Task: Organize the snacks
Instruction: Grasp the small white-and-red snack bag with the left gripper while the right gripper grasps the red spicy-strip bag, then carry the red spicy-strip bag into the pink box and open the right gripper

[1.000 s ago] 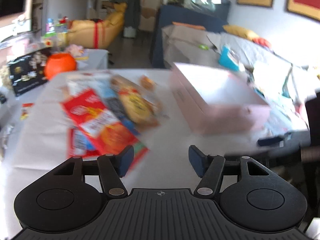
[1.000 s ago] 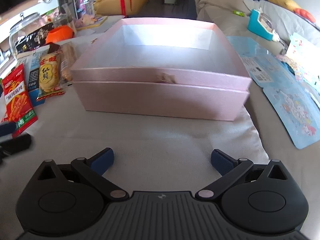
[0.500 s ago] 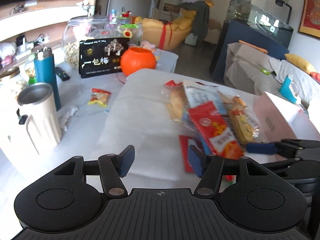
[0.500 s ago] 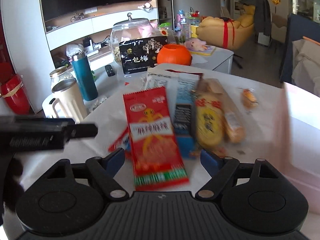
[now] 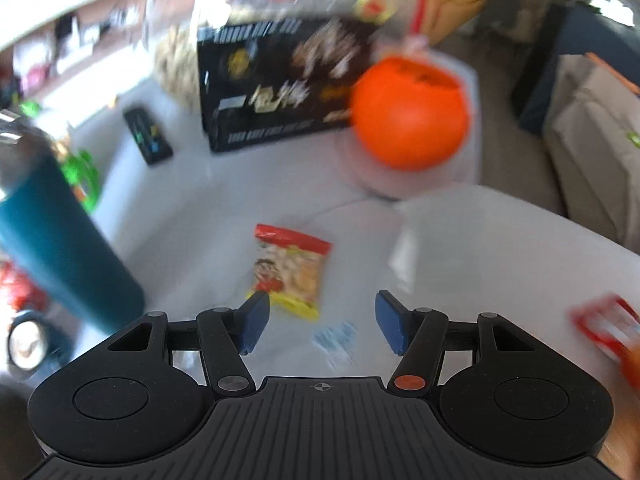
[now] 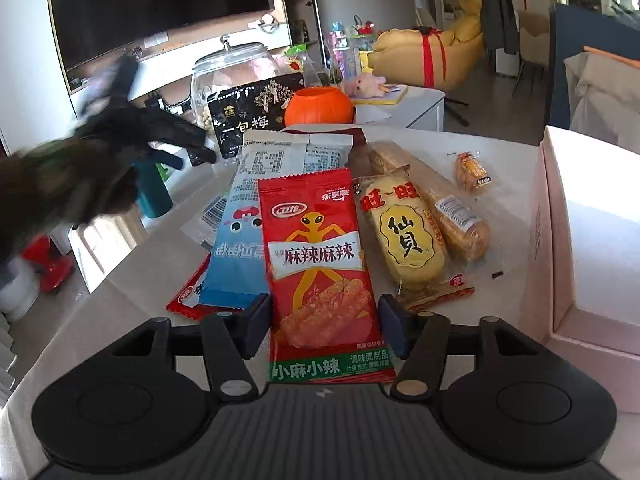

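While right gripper (image 6: pixel 323 322) closes astride red packet (image 6: pixel 320 264), left view shows small packet (image 5: pixel 291 270).

White-clothed table (image 6: pixel 120 288) — fanned snack packets (image 6: pixel 320 256), pink box (image 6: pixel 592 240), seemingly another small packet (image 5: pixel 290 270) apart

Bright daylight; the left wrist view is motion-blurred, the right sharp, edges fisheye-bowed.

The left hand-held gripper (image 5: pixel 321 322) hangs open over the white bench (image 5: pixel 480 248) — a small red-and-yellow snack packet (image 5: pixel 290 270) lies just ahead, an orange bowl (image 5: pixel 410 114) and black box (image 5: pixel 276 80) beyond.
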`<state>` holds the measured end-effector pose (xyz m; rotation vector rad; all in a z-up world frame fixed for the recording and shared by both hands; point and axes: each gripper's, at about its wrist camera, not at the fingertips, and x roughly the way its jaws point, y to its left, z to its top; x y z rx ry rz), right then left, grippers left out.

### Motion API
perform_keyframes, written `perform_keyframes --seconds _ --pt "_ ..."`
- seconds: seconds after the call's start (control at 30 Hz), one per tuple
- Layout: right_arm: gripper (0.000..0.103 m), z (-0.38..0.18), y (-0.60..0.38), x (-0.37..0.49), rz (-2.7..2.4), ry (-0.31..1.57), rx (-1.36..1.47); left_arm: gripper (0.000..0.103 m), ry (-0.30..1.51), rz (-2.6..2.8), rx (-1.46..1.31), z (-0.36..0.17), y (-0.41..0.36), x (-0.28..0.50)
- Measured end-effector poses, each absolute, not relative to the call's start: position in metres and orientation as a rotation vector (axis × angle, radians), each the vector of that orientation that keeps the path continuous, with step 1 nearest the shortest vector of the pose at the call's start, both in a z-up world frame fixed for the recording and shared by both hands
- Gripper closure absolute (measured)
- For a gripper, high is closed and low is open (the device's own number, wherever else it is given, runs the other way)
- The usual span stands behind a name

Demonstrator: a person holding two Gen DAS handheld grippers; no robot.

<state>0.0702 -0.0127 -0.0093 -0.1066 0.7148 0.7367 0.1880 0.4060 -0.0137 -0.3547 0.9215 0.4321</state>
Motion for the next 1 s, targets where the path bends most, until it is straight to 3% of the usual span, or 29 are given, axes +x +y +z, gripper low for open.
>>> perform_keyframes --seconds 0.27,0.63,0.67,0.83,1.0 --pt "0.029 -0.009 -0.009 0.069 0.771 0.720 -0.120 0.039 1.008 0.476 -0.240 -0.064 0.437 0.225" --pt "0.026 -0.009 -0.008 0.070 0.780 0.721 -0.121 0.035 1.049 0.422 -0.217 -0.088 0.437 0.256" --pt "0.025 -0.009 -0.008 0.070 0.781 0.721 -0.122 0.033 1.042 0.425 -0.215 -0.088 0.436 0.255" --pt "0.024 -0.010 -0.007 0.069 0.782 0.720 -0.128 0.045 1.022 0.438 -0.198 -0.083 0.432 0.249" --pt "0.023 -0.010 -0.007 0.069 0.783 0.719 -0.128 0.047 0.965 0.447 -0.164 -0.032 0.420 0.223"
